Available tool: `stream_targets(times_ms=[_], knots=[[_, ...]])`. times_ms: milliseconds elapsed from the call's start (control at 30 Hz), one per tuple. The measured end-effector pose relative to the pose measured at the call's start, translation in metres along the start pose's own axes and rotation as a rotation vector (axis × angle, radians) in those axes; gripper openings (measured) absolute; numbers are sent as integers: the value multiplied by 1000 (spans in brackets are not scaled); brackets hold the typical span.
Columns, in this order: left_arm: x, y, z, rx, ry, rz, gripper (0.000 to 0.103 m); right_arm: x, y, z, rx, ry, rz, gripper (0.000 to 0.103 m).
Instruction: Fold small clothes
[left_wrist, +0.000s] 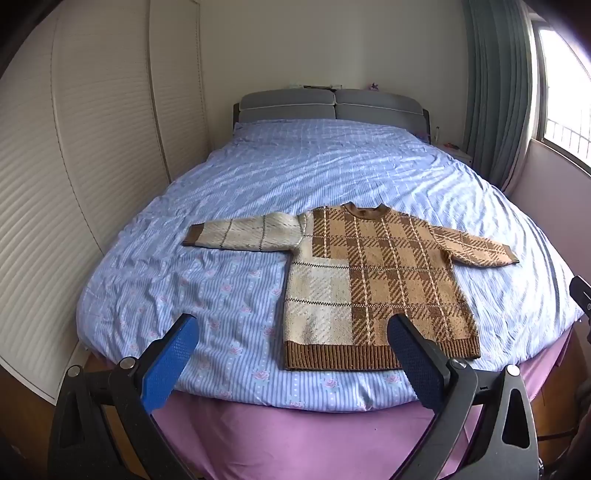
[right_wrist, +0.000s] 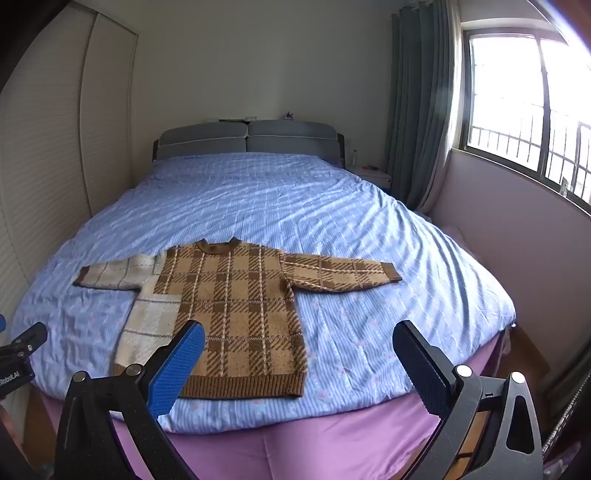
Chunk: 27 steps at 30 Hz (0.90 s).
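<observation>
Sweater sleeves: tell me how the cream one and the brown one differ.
The cream sleeve has pale checks with thin dark lines; the brown sleeve carries bold tan-and-brown plaid. The cream sleeve lies nearer the wardrobe, the brown sleeve nearer the window. Both lie flat, spread outward, with brown cuffs.

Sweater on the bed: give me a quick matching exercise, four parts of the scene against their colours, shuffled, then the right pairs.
Things:
1. sweater's left-hand sleeve
2. sweater's right-hand sleeve
3. quilt
4. sheet below the quilt's near edge

Colours:
A. pink-purple
B. cream with thin dark lines
C. light blue, striped with small flowers
D. tan and brown plaid

Pairs: 1-B, 2-D, 3-C, 4-A

The sweater lies flat, both sleeves spread out. The left gripper and right gripper are both open and hold nothing.
</observation>
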<state>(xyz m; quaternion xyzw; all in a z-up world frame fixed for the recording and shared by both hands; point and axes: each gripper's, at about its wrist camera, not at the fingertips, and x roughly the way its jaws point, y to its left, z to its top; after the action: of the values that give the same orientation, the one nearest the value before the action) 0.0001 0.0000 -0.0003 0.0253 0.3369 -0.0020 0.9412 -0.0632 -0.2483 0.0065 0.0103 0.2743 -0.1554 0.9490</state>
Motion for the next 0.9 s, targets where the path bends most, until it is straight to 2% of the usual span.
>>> stream_targets(times_ms=[333,900], knots=[[-5,-1,-8,-6,-10,-6,103,-1,0,0,4,-1,0,103],[-5,5,-2,-16,-8,-7,103,-2,-3,1,8,-1,3,103]])
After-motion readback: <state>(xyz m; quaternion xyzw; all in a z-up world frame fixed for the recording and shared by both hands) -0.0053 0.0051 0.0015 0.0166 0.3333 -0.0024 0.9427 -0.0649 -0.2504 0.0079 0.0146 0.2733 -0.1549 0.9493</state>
